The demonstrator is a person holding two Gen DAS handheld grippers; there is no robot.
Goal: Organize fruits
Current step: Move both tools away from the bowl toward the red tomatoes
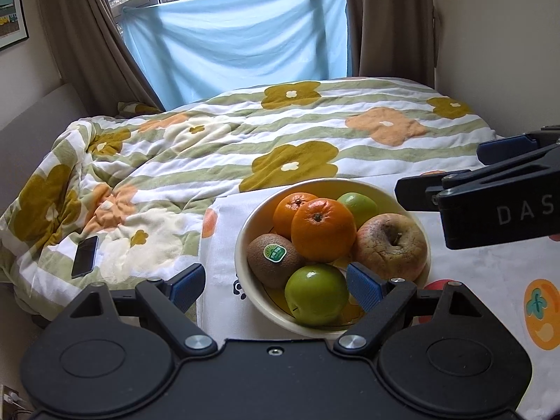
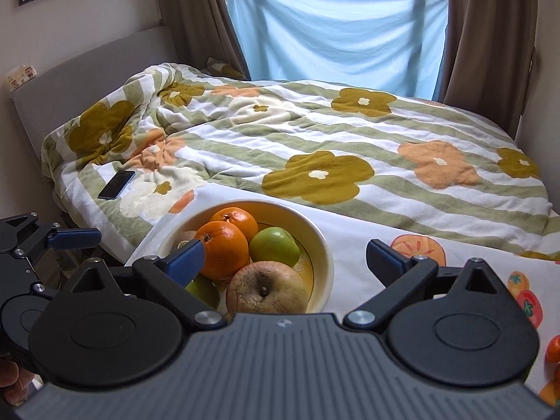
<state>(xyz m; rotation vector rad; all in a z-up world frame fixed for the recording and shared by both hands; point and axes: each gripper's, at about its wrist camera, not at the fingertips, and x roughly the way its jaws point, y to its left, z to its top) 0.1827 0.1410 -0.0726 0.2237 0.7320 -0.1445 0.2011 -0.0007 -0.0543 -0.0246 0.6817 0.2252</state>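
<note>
**Cream bowl holds all the fruit**

Cream bowl sits on a printed cloth beside the bed, holding oranges, green apples, a kiwi and a seemingly wrinkled apple. Left gripper and right gripper hover with jaws wide apart, empty.

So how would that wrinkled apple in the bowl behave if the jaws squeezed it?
The wrinkled apple has puckered, shrivelled skin, so it probably feels soft and may bruise or dent. Being round, it would likely roll against the front orange if nudged inside the bowl.
</note>
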